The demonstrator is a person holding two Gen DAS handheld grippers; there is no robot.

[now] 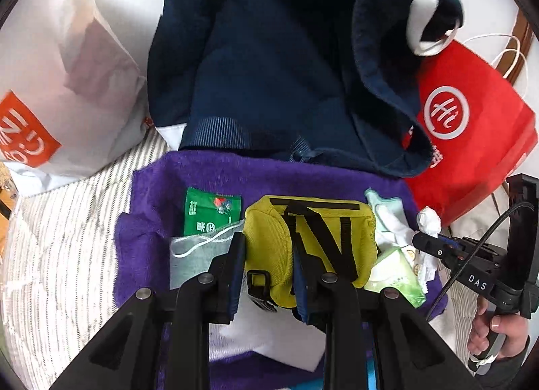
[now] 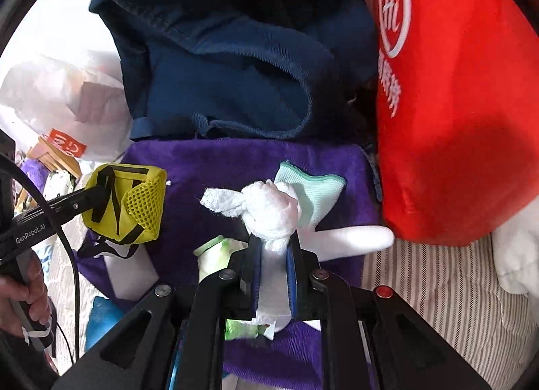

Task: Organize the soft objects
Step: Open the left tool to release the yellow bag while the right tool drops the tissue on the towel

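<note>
A: Left tool (image 1: 267, 255)?
B: Clamped on yellow pouch (image 1: 313, 245), fingers pinching its side w/ black straps. Held up over purple towel (image 1: 209, 181), per right wrist view (image 2: 126, 206).

A: Right tool (image 2: 274, 255)?
B: Gripping white knotted cloth (image 2: 269, 211), knot sticking out past fingertips, tail trailing back btwn fingers. Also lifted above the towel.

A: Rest of soft stuff?
B: Mint cloth (image 2: 315, 187) flat on towel, just behind the knot. Green tissue pack (image 2: 215, 251) on towel, below & left of right tool. Green sachet (image 1: 210, 213) on towel left of pouch, grey mask (image 1: 193, 255) w/ white loop beside it. Navy sweatshirt (image 1: 269, 69) bunched along towel's far edge, overlapping it.

A: Surroundings?
B: Red bag (image 2: 451, 103) standing at towel's right edge, touching sweatshirt. White plastic bag (image 1: 64, 86) w/ orange logo off towel's far-left corner. All on striped bedding (image 1: 57, 255). Hands seen gripping both tool handles.
</note>
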